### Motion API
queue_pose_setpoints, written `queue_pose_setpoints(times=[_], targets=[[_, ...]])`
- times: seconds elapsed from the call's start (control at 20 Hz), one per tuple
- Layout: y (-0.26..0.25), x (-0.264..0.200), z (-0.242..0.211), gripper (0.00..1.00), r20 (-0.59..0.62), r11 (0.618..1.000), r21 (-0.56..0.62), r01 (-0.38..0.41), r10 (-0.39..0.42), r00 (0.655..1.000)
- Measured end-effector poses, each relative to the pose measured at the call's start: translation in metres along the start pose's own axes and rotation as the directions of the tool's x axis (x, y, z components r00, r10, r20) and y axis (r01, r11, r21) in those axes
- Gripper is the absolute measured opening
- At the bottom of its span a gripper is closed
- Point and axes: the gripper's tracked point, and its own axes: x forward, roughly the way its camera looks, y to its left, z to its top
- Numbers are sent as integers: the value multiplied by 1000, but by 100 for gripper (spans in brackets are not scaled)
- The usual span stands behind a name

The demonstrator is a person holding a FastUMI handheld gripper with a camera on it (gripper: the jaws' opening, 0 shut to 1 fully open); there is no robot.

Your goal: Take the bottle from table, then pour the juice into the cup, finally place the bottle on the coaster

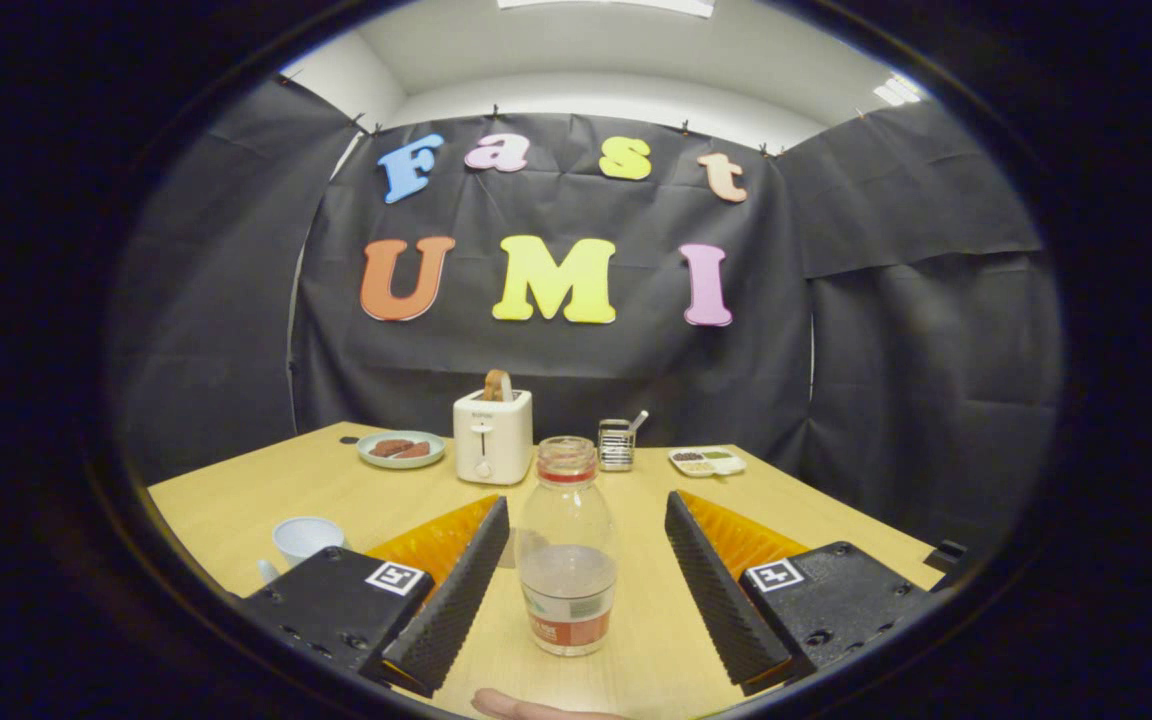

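Hand-held gripper (576, 560) is sitting wide open, fingers (456, 600) splayed to either side of the bottle (567, 550), neither one touching it. Clear gap showing on both sides.

Bottle is standing upright on the desk (236, 500), right between the fingers. Clear plastic, cap on, partly filled with a pale liquid sitting in the lower part, label band wrapping the bottom.

Cup (304, 538) is sitting on the desk off to the left, just beyond the left finger's housing, light-coloured, opening facing up, well apart from the bottle. Can't tell whether it's holding anything.

A fingertip (526, 706) of a person is poking in at the near edge of the desk, just behind the bottle.

Further out, beyond the bottle: white toaster (492, 435) is standing near the back of the desk with a slice of bread (497, 385) sticking up out of the slot. Plate (401, 449) with some dark food is lying just left of the toaster. Small metal rack (617, 444) with a utensil in it is sitting right of the toaster, and a small divided tray (706, 461) is lying further right.

Coaster: can't pick it out from this angle.
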Motion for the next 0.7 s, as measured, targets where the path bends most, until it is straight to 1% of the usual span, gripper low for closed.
queue_pose_setpoints(times=[0.45, 0.7], targets=[[6, 27, -41, 100, -34, 1000, 22, -9, 10, 999], [9, 37, -51, 100, -22, 1000, 9, -19, 19, 1000]])
